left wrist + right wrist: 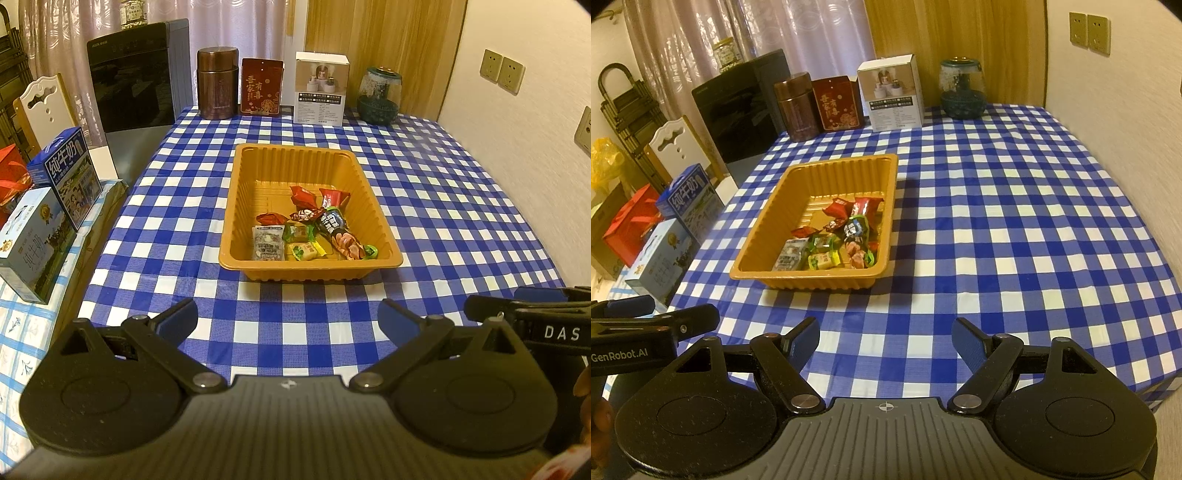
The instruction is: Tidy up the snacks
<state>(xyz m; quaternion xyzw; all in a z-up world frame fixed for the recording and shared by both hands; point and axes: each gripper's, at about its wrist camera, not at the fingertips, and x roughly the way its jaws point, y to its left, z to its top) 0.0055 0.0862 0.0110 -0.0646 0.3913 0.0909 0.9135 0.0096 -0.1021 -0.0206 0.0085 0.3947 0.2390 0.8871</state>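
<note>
One orange tray point(236, 206) sits mid-surface on the blue-checked cloth point(443, 221), its long axis running away from both cameras toward the rear row of items. All snacks lie in its near half. One long sausage stick point(338, 230) lies on a diagonal, near end angled toward the tray's right corner. Two green-yellow candies point(303, 251) and one grey packet point(266, 242) lie beside it. Left tongs point(288, 319) stand apart, holding nothing; right tongs point(885, 339) likewise apart, both short of the tray.
</note>
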